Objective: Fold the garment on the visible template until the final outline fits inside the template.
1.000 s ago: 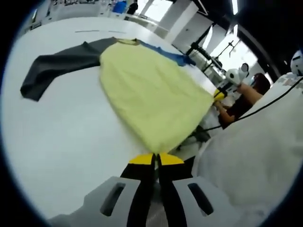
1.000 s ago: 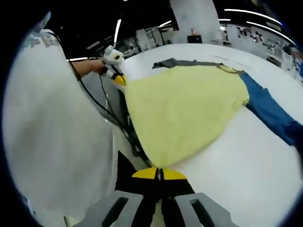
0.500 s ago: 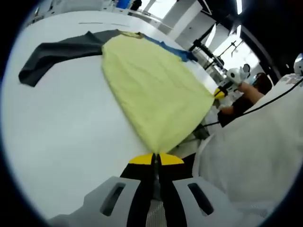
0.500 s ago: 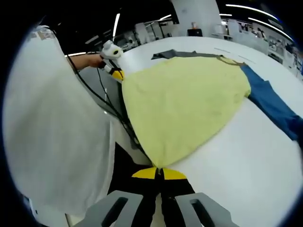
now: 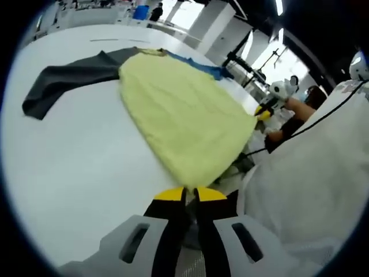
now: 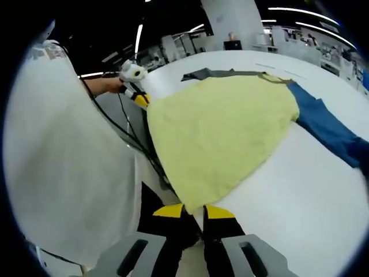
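A garment with a yellow body (image 5: 181, 118), a dark grey sleeve (image 5: 63, 78) and a blue sleeve (image 5: 199, 66) lies spread on the white table (image 5: 75, 173). One lower corner of its hem rests right at the tips of my left gripper (image 5: 190, 193), whose jaws stand a little apart. In the right gripper view the yellow body (image 6: 222, 130) reaches down to my right gripper (image 6: 194, 210), which is open with the other hem corner at its tips. The blue sleeve (image 6: 326, 130) lies out to the right. Each gripper also appears in the other's view: the right gripper (image 5: 264, 112) and the left gripper (image 6: 140, 99).
The person in white clothing (image 5: 305, 184) stands at the table's near edge, between the two grippers, also seen as white clothing (image 6: 63, 167). Black cables (image 6: 135, 141) hang beside the edge. Bare white table (image 6: 311, 196) surrounds the garment. Workshop benches and lights sit far behind.
Both grippers' jaws have parted, the right one clearly and the left one slightly, over the hem corners they were shut on. The garment lies much as before.
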A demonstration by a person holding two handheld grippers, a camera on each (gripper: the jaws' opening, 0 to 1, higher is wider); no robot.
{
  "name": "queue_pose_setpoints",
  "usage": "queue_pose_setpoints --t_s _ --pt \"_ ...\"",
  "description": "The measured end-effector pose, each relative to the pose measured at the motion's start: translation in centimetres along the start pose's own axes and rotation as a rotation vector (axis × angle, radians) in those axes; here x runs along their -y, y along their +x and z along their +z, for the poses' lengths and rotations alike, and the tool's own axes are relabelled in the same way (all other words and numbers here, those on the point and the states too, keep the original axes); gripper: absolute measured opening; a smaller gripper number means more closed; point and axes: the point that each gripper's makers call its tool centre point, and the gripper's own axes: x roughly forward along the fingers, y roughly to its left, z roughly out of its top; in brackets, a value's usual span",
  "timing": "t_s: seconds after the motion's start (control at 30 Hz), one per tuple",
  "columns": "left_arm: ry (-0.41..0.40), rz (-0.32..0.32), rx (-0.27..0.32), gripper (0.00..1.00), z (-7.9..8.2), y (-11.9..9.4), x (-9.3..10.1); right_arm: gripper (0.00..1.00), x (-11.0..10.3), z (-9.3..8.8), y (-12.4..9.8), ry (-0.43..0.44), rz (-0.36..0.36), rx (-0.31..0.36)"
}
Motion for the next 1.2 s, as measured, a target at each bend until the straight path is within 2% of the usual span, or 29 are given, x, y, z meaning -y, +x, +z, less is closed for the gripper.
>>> queue_pose_setpoints --t_s 0.13,0.2,0.37,0.47,0.6,0.73,0.93,1.2 --pt "0.015 0.031 0.057 0.16 1.2 -0.5 -0.6 0.15 0.4 0.2 -0.3 0.001 -0.014 0.011" --pt "0.035 0.039 0.077 0.20 1.8 -0.6 -0.6 0.18 0.9 0.6 -0.5 0.010 -0.028 0.037" --pt "0.088 0.040 0.079 0.36 2.6 -0.2 0.0 0.30 2.6 1.2 -0.9 0.040 -0.093 0.076" --pt "0.113 0.047 0.079 0.43 2.8 0.0 0.1 0.34 3.6 1.4 -1.2 0.049 -0.130 0.098" --pt "0.129 0.049 0.103 0.46 3.6 0.1 0.1 0.39 5.2 2.0 -2.1 0.099 -0.182 0.165" --pt "0.136 0.061 0.120 0.52 4.2 0.0 0.0 0.45 6.6 2.1 -2.7 0.105 -0.239 0.189" --pt "0.138 0.066 0.138 0.55 5.0 0.1 0.0 0.51 8.4 2.4 -3.6 0.131 -0.291 0.233" --pt "0.138 0.069 0.145 0.55 5.5 0.1 0.1 0.53 10.4 2.3 -4.3 0.167 -0.338 0.265"
